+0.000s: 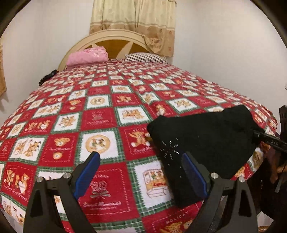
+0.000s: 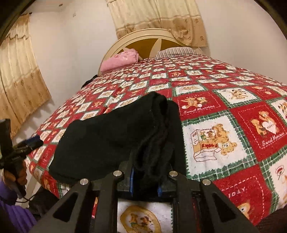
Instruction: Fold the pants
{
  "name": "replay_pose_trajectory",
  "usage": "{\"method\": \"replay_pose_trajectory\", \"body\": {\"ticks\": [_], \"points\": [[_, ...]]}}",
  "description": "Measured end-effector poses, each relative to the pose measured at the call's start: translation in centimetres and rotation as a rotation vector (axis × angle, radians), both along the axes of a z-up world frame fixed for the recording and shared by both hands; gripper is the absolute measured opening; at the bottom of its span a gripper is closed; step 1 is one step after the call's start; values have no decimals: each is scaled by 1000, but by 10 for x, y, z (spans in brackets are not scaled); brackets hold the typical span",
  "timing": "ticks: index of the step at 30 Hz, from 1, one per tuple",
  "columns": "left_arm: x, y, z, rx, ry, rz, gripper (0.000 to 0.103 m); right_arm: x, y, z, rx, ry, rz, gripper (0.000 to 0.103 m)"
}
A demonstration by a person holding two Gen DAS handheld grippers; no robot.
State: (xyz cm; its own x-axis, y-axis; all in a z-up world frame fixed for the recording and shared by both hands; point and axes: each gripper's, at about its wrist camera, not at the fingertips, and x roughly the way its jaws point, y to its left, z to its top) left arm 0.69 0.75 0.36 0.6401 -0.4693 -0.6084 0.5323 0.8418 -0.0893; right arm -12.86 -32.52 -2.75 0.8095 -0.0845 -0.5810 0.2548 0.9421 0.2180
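The right tongs [image 2: 145,186] are clamped on a bunched edge of the black pants [image 2: 111,139], held low over the bed [image 2: 233,125]. The left tongs [image 1: 141,172] gape wide, empty, just beside the pants. One pair of pants, folded, lies near the bed's foot edge, long axis running left to right.

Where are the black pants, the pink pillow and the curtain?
pants [image 2: 100,139], right wrist view, on the flat black cloth left of the jaws.
pink pillow [image 1: 86,56], left wrist view, on its top.
curtain [image 1: 132,16], left wrist view, on its pale folds above the headboard.
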Motion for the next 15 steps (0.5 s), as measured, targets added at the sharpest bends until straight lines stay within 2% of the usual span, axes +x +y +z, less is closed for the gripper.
{"method": "replay_pose_trajectory", "body": {"ticks": [5, 8, 11, 15], "points": [[-2, -1, -1, 7, 9, 0, 95, -7, 3, 10, -1, 28, 15, 32], [1, -5, 3, 11, -2, -10, 95, -17, 7, 27, -59, 25, -50, 40], [5, -18, 8, 3, -10, -29, 95, -25, 15, 54, -212, -64, -156, 40], [7, -43, 10, 31, -26, -44, 95, 1, 23, 68, -225, -93, -100, 39]]}}
